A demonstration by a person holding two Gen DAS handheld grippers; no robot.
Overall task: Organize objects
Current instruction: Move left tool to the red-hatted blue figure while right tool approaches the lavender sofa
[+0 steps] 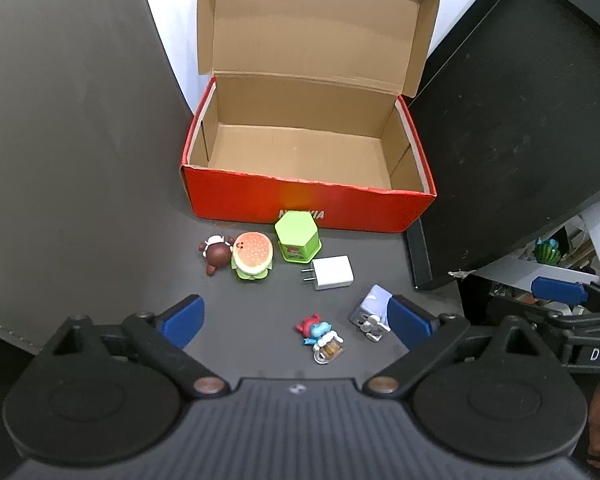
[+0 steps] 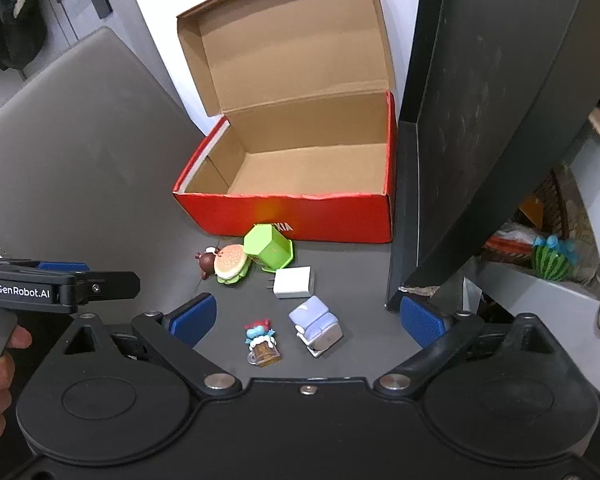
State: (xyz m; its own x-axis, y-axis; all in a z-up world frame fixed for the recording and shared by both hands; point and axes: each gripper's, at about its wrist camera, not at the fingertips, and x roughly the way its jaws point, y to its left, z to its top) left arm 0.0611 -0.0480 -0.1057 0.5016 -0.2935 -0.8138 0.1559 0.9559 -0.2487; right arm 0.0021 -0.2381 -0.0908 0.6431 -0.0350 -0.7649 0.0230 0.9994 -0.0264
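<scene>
Red box sat empty; six small toys remained on the table. Both grippers hovered spread apart, holding nothing.

We see the box standing at the back of the counter, lid raised behind it, nothing in it. A monitor stands to its right. Before the box front, touching or nearly so, sits the hexagonal tub. Left of the tub lies the burger toy, with the bear figure against its left side. Right of and nearer than the tub lies the charger, prongs leftward. Nearer still, to the right, lies the fan toy; left of it lies the mug figure, apart from it.
</scene>
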